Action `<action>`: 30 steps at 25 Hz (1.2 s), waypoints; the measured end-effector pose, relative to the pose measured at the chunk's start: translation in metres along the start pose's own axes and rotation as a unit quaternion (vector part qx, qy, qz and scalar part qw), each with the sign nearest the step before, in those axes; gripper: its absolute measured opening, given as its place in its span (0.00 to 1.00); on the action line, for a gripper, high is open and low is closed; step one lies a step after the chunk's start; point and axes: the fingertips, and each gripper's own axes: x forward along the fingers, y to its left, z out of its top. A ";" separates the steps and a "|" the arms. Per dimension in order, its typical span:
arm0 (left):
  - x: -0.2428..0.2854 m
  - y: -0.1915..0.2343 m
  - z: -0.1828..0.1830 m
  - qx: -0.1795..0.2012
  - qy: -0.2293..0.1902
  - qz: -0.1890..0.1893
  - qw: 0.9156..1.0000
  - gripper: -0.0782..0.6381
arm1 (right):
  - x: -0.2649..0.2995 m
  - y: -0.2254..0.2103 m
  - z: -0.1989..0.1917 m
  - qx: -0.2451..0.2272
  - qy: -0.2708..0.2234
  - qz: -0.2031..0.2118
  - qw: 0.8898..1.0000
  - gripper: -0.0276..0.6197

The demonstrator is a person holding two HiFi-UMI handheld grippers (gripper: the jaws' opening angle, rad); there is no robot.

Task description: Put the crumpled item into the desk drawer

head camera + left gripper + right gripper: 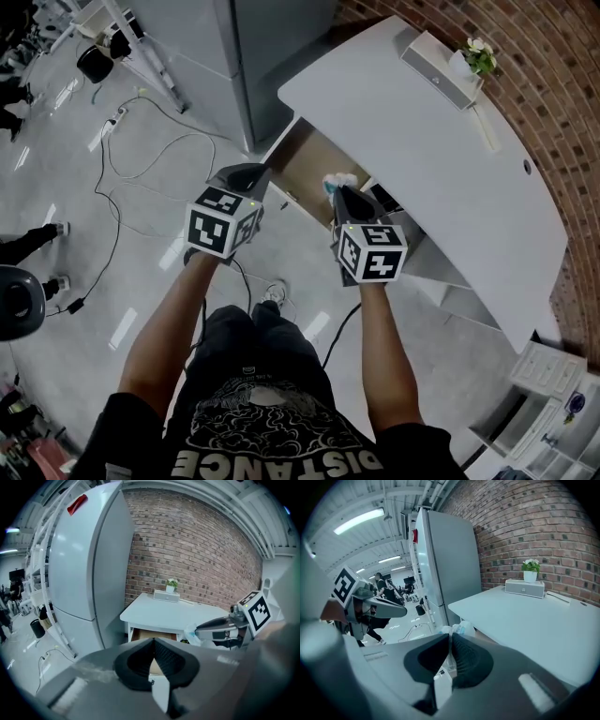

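The desk drawer [302, 161] stands pulled out from the white desk [422, 150], its brown inside showing. My right gripper [341, 191] is shut on a crumpled pale blue-white item [339, 181], held over the drawer's right part. In the right gripper view the crumpled item [458, 629] sticks out past the closed jaws. My left gripper [251, 174] hangs at the drawer's left front edge, shut and empty. In the left gripper view the drawer [153, 634] lies straight ahead and the right gripper [206, 632] with the crumpled item [191, 633] shows at right.
A grey fridge [253, 56] stands left of the desk. A small white box [439, 67] with a potted plant [478, 56] sits on the desk's far end by the brick wall [562, 112]. Cables [141, 159] trail over the floor. White shelving [544, 412] is at lower right.
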 end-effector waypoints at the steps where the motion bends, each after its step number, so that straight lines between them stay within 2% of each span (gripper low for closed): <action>1: 0.000 0.000 -0.002 -0.001 0.001 0.000 1.000 0.11 | 0.001 -0.001 -0.004 0.002 0.003 0.001 1.000 0.08; 9: 0.006 -0.001 -0.022 -0.007 0.009 -0.003 1.000 0.11 | 0.015 -0.001 -0.036 0.014 0.029 0.013 0.999 0.08; 14: 0.009 0.013 -0.032 -0.028 0.002 0.010 1.000 0.11 | 0.025 -0.005 -0.053 0.003 0.050 0.019 0.999 0.08; 18: 0.023 0.010 -0.042 -0.040 0.003 0.002 0.999 0.11 | 0.039 -0.007 -0.067 -0.002 0.064 0.021 0.998 0.08; 26: 0.039 0.004 -0.086 -0.031 0.041 -0.017 0.999 0.11 | 0.079 -0.010 -0.111 -0.012 0.091 0.028 0.995 0.08; 30: 0.049 0.010 -0.108 -0.045 0.050 -0.016 0.998 0.11 | 0.097 -0.012 -0.127 -0.020 0.100 0.027 0.994 0.08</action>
